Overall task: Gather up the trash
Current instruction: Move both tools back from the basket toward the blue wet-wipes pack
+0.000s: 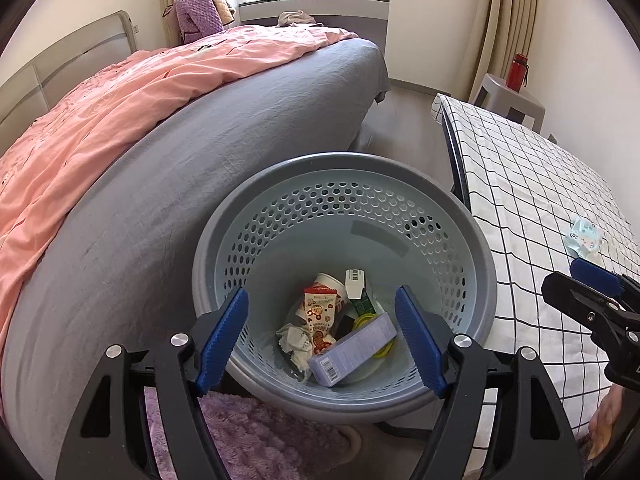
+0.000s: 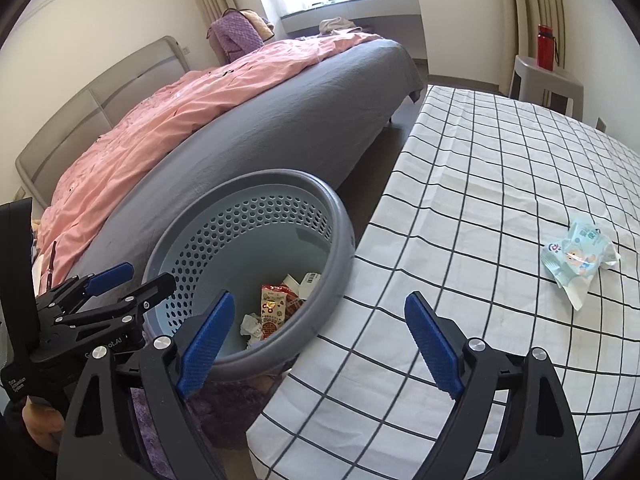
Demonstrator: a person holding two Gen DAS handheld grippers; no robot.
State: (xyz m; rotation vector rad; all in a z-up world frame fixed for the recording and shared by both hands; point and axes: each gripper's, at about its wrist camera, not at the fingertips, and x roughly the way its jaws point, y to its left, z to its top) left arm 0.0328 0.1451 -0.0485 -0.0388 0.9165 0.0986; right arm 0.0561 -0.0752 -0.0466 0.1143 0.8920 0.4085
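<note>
A crumpled pale blue snack wrapper [image 2: 576,262] lies alone on a table draped in a white cloth with a thin black grid [image 2: 480,200], toward the table's right edge and well apart from its near left edge. It looks like thin, crinkly plastic film, puffed and twisted, with one flat white tail pointing toward the camera; the print on it is too small to read.

Just beside the table's left edge stands a round grey plastic waste basket [image 1: 344,164] with a thick smooth rim and walls pierced by small hexagonal holes. Inside it lie a lilac cardboard box [image 1: 352,350], a red and white snack packet [image 1: 320,312], a paper cup and balled tissue.

The right gripper [image 2: 320,344] hovers over the table's near edge, its ribbed blue pads spread wide with nothing between them. The left gripper [image 1: 320,340] hangs over the basket, also spread and empty.

The wrapper appears to be the last piece to collect. To take it well, the right gripper should likely straddle the puffed middle and close gently, without pinching the cloth beneath.

Behind the basket is a bed with a grey sheet and pink quilt [image 1: 140,92].
</note>
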